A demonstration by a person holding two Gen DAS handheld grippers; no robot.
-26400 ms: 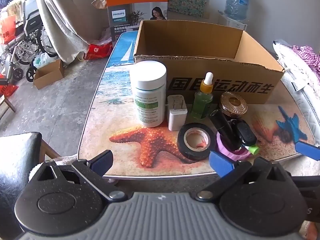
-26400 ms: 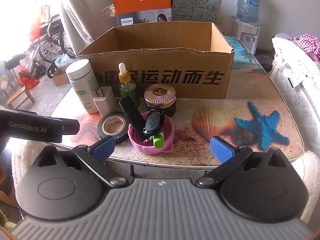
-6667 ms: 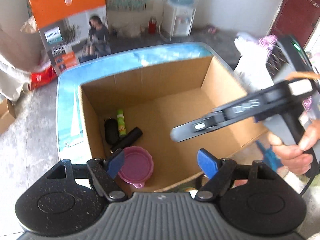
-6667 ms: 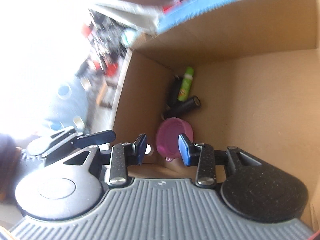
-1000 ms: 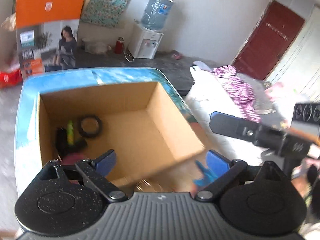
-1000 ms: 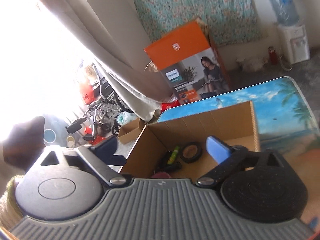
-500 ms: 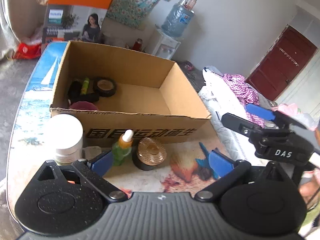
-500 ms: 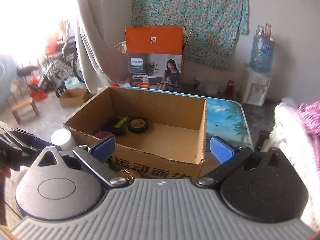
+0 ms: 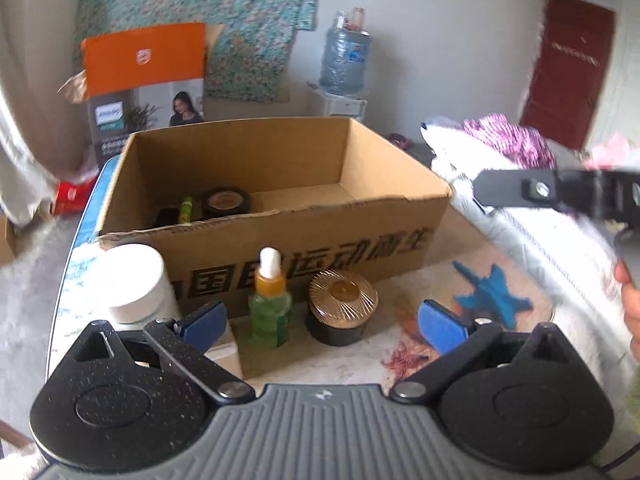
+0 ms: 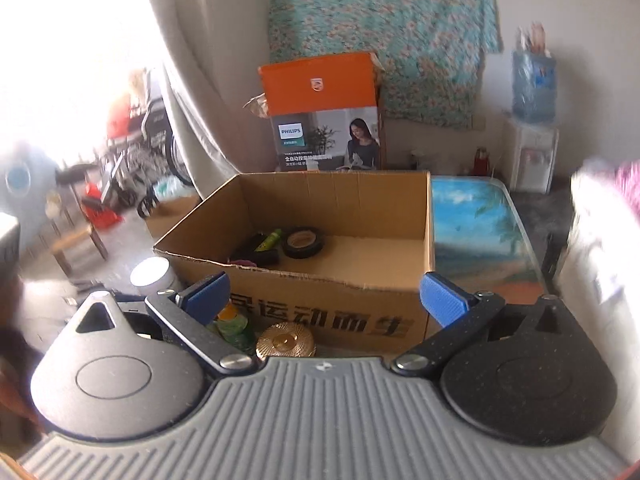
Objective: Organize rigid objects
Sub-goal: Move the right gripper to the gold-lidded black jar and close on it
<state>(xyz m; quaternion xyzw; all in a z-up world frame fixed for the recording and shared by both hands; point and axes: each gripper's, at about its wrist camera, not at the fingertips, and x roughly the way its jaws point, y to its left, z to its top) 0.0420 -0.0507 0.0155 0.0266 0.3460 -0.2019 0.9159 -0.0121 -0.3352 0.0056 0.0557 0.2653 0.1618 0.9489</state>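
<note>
The left gripper (image 9: pixel 322 322) hung over the worktop (image 9: pixel 404 330) edge, fingers spread and empty, as did the right gripper (image 10: pixel 324 292); just beyond stood a dropper bottle (image 9: pixel 270 300), a gold-lidded jar (image 9: pixel 342 306) and a white tub (image 9: pixel 136 284), close together before the cardboard box (image 9: pixel 304 240); inside lay a tape roll (image 9: pixel 226 202) and small items. The bottle, tall and narrow, looked likeliest to topple if a finger clipped it, knocking its close neighbours.
</note>
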